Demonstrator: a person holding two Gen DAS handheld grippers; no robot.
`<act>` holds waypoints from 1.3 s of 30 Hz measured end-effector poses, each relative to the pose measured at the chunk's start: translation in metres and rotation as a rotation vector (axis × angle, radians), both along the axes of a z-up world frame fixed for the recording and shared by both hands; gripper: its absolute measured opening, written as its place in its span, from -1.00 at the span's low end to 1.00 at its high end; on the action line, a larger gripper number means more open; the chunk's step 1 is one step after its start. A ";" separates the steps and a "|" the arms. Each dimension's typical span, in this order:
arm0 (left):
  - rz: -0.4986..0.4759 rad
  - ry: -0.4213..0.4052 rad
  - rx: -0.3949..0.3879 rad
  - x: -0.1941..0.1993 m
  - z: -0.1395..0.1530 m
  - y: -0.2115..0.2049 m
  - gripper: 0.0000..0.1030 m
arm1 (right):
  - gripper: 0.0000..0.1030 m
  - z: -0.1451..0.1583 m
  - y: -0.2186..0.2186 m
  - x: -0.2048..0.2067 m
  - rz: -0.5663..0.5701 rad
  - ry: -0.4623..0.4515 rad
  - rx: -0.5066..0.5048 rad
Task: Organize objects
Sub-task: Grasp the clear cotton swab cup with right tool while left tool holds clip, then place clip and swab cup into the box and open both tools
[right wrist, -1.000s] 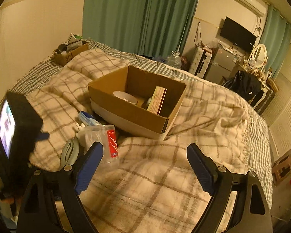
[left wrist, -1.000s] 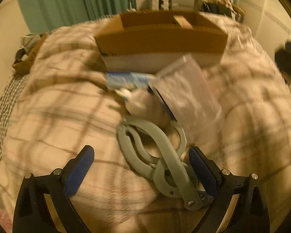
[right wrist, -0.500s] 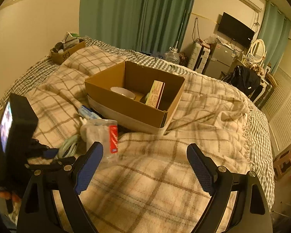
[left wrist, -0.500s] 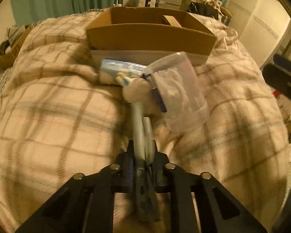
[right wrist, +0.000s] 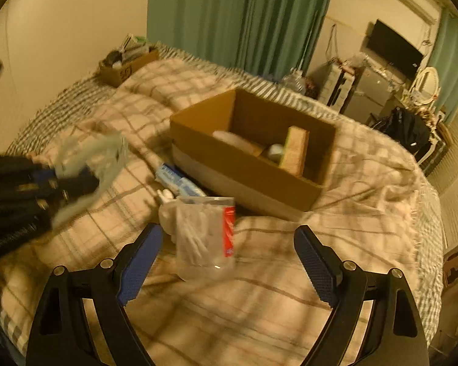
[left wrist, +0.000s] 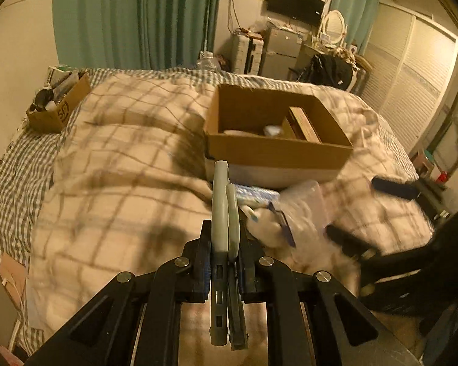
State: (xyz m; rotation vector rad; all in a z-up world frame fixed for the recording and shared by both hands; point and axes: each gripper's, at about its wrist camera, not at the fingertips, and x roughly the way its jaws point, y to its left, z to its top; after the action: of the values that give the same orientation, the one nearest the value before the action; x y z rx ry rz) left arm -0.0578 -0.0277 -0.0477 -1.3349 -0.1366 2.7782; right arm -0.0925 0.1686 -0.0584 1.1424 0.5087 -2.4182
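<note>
While left tool (left wrist: 226,244) pinches grey clamp (left wrist: 224,201) | right tool (right wrist: 226,262) spread | plaid blanket (right wrist: 259,305) | green curtains (right wrist: 238,15)

Both wrist views face across the bed, sharing the cardboard box (left wrist: 278,152).

Left gripper (left wrist: 226,244) clamped, right gripper (right wrist: 226,262) agape

- Both my views are dim, with a warm yellow-orange cast.
- Fisheye bending curves the walls and leaves black corners.
- Motion blur smears the blanket (left wrist: 122,164) and my left gripper (right wrist: 76,167) in the right view.
- Soft shadows fall beside the cardboard box (right wrist: 247,164).
</note>
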 end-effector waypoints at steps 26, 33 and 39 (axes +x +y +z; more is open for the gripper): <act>-0.009 0.015 0.083 0.009 0.004 -0.017 -0.76 | 0.16 0.006 -0.018 0.013 0.043 -0.016 0.044; -0.072 0.102 0.107 -0.001 0.059 -0.013 -0.76 | 0.16 0.072 -0.004 0.021 0.030 0.105 -0.022; -0.100 0.153 0.063 -0.029 0.095 -0.005 -0.76 | 0.16 0.118 0.002 0.007 0.010 0.188 -0.042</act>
State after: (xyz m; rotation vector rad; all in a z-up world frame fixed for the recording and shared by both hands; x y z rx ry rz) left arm -0.0869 -0.0327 0.0471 -1.0792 -0.1451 2.7539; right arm -0.0854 0.1709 0.0599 0.8979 0.5170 -2.5289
